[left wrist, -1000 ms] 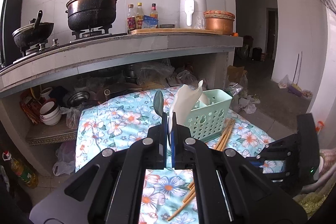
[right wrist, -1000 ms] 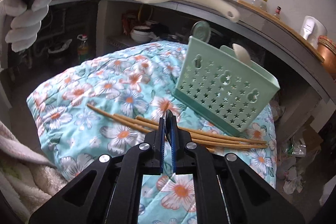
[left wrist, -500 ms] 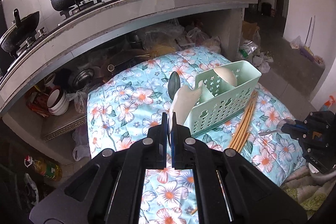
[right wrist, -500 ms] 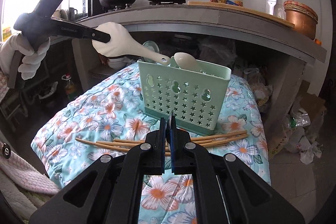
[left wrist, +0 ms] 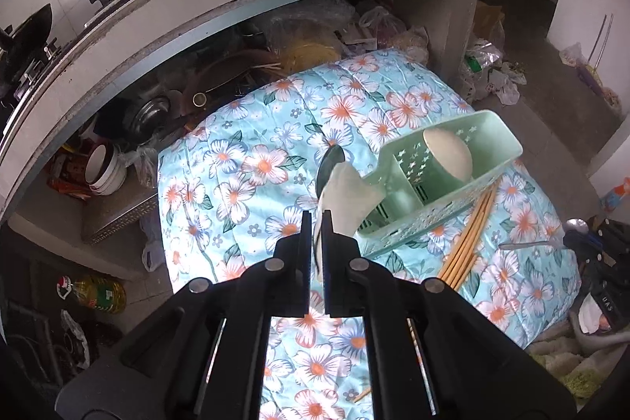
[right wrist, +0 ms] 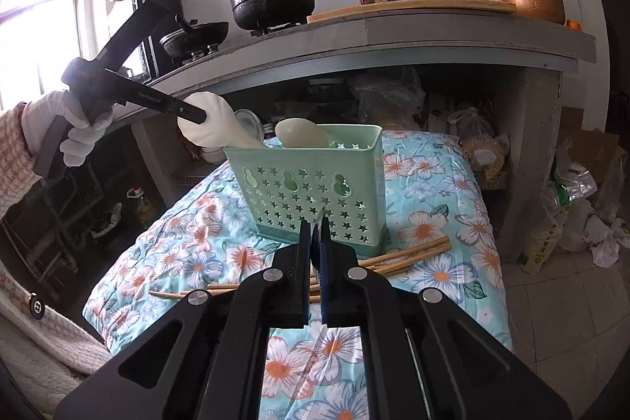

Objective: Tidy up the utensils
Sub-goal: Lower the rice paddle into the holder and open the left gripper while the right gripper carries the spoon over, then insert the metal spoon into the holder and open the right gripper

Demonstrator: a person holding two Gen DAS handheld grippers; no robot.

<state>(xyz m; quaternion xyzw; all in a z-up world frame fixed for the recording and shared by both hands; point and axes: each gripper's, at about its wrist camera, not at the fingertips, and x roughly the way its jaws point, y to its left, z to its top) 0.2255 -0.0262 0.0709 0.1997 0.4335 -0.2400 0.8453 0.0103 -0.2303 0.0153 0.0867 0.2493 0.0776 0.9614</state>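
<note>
Beside the mint caddy [right wrist: 311,184], chopsticks [right wrist: 397,256] crowd its front base; the floral cloth [left wrist: 252,168] behind lies open.

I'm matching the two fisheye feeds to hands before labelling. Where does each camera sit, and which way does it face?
Left wrist: on the left tongs, looking down at the green caddy from its left end; its own fingers clamp a white rice paddle.
Right wrist: on the right tongs, facing the caddy's perforated front and the stove counter; gloved left hand shows.
Shared: caddy, paddle, chopsticks, floral cloth.
</note>
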